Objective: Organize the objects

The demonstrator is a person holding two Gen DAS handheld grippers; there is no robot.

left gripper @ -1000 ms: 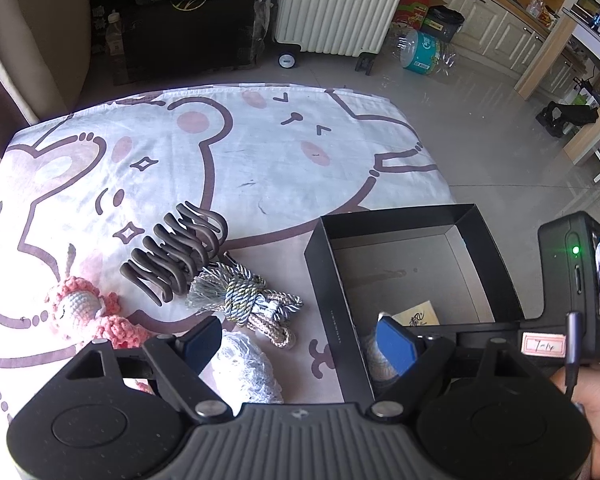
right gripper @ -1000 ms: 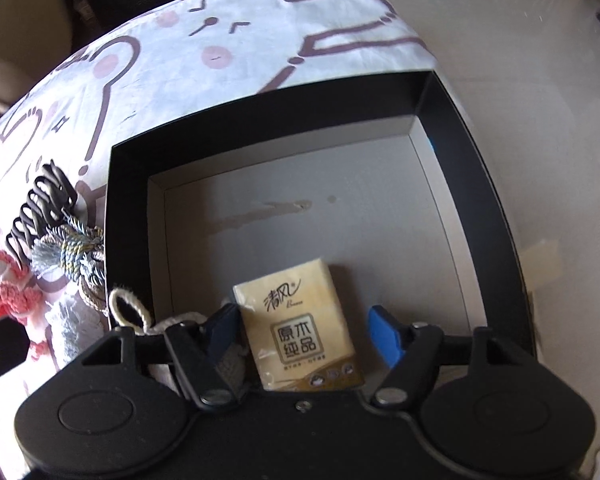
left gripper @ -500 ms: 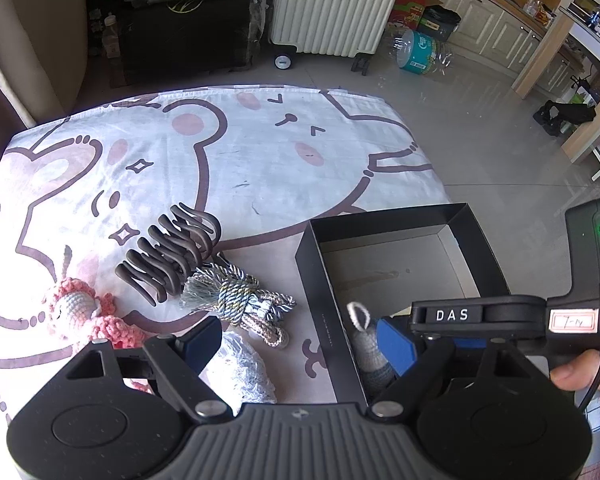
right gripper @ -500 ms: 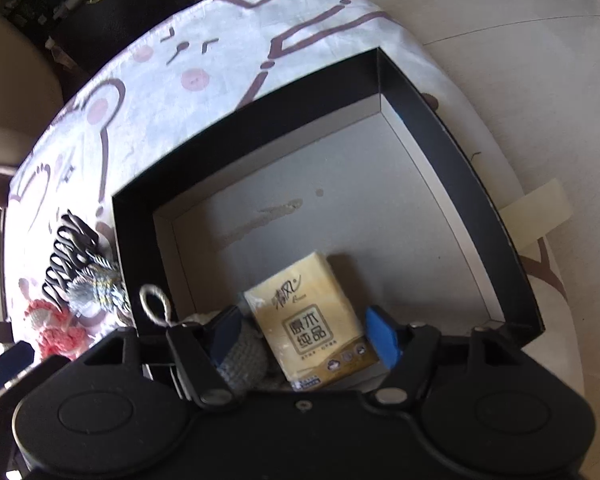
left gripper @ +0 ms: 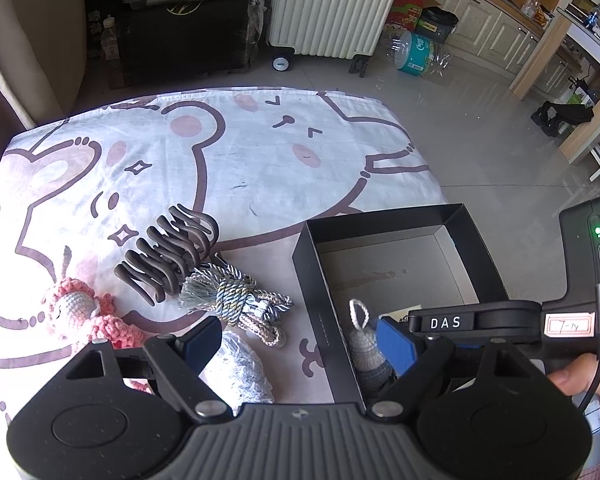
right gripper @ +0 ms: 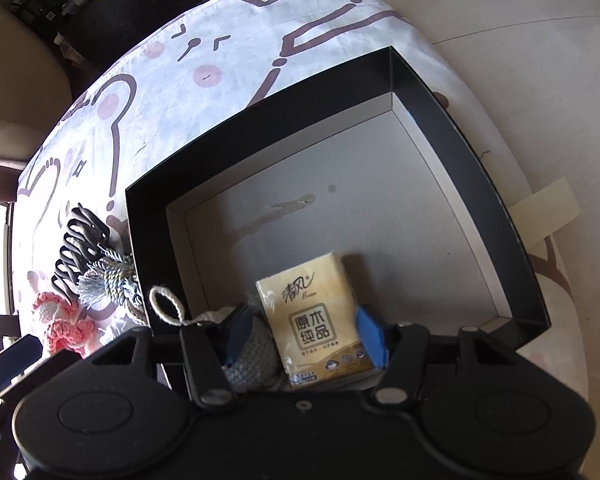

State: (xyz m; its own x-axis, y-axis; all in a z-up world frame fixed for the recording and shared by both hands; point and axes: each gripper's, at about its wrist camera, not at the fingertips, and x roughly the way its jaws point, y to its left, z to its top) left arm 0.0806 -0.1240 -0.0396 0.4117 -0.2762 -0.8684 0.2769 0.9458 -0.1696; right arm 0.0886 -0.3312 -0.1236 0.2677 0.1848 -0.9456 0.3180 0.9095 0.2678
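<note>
Progress looks partial, by my reading. Two things already lie in the black box: a yellow tissue pack on its grey floor at the near side, and a grey knitted piece with a white cord loop beside it, against the near left wall.

Over these, the right tongs point steeply down into the box. Their jaws have just been closing and stand at a middling gap, with the tissue pack and part of the knitted piece between the blue pads; I cannot tell whether either pad presses on anything.

Outside the box, on the cartoon-print cloth covering the tabletop, four things wait: a dark brown hair claw, a coiled grey-blue tasselled cord touching it, a pink crocheted doll toward the left, and a white lacy bundle.

Above that bundle the left tongs hover, jaws wide and empty, one finger over the cloth and the other over the box's near corner.

So more remains than is done, and the bundle looks like the nearest candidate.
</note>
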